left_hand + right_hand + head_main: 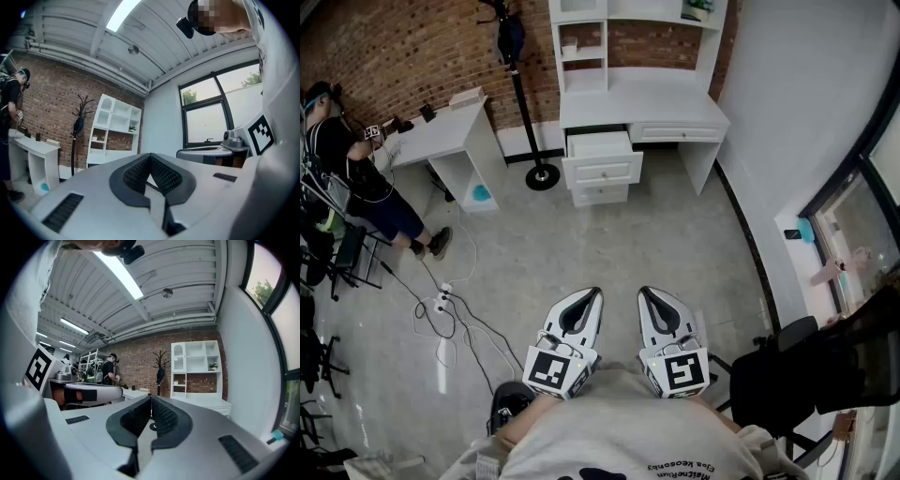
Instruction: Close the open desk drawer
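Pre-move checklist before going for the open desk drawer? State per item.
1. Drawer is pulled out from the desk: ok.
2. Left gripper has jaws shut, nothing between them: ok.
3. Right gripper has jaws shut, nothing between them: ok.
4. Drawer within reach: not ok, both grippers are held near the body, far across the floor.
5. Walking line to the desk: ok, cables lie off to the left.
6. Nothing sticking out of the drawer: cannot tell, too small.
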`<control>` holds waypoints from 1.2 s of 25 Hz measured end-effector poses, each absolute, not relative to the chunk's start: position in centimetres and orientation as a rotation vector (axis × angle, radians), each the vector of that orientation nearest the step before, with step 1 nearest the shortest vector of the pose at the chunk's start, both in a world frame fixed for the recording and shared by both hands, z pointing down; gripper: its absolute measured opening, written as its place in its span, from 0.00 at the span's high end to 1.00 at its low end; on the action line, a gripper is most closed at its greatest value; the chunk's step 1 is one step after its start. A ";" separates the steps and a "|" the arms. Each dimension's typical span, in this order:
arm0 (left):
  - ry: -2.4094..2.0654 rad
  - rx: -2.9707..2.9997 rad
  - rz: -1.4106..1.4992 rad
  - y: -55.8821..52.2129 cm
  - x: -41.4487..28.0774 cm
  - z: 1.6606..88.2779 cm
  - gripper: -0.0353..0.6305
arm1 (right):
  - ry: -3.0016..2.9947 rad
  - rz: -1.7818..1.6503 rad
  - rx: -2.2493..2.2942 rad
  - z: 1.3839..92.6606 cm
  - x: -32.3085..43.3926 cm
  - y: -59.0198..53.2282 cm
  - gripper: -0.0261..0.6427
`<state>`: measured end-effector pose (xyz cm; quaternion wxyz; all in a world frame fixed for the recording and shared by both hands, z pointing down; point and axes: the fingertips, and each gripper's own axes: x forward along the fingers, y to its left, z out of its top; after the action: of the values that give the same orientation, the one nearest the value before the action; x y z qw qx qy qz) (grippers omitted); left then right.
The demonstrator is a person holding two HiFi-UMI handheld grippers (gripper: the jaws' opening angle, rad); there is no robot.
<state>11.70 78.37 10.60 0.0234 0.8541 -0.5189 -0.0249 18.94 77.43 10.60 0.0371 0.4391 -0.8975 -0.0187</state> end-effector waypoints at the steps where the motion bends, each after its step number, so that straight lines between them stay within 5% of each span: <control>1: -1.606 2.643 -0.079 78.2 11.9 10.7 0.92 | -2.757 -0.057 1.346 10.6 19.1 77.3 0.91; 30: -1.547 2.630 -0.090 64.6 9.3 12.9 0.92 | -2.792 0.070 1.460 12.4 17.8 64.1 0.91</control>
<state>9.35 64.56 12.93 0.0444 0.8607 -0.5064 -0.0293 17.81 64.07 12.36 -0.0050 0.4632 -0.8860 0.0223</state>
